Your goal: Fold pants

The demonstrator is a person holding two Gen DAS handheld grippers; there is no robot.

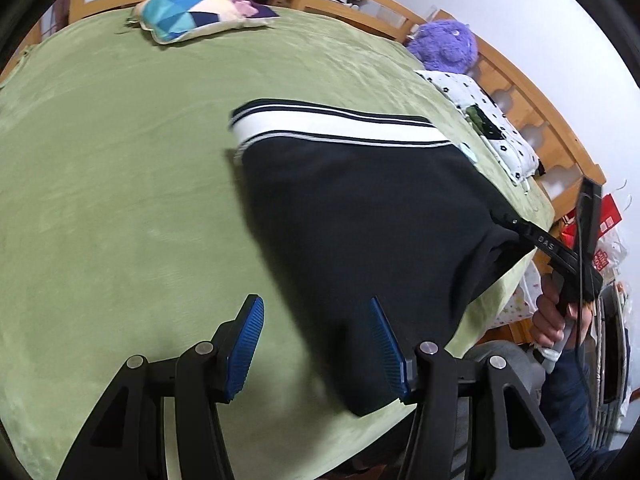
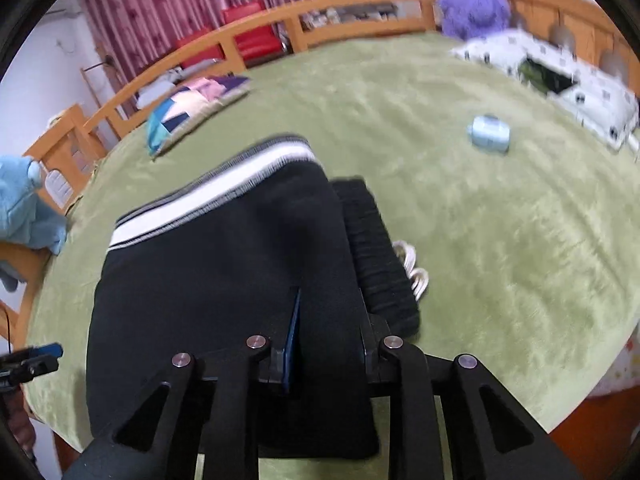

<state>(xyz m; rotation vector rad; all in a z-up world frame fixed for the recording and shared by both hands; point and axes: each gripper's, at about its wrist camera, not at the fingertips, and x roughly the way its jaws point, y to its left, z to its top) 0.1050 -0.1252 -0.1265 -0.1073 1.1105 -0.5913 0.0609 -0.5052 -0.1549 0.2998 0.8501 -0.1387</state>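
Your right claw pinches the black pants on the green bed; your left claw hangs spread, empty.

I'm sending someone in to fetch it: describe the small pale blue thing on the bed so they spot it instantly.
Start at the green bed cover. Go from the black pants toward the white patterned pillow beside the purple plush toy. The small pale blue object lies alone on bare cover between them, the only light blue item there.

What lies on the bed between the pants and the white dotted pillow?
A small light-blue object lies on the green blanket between pants and pillow, clearest in the right wrist view.
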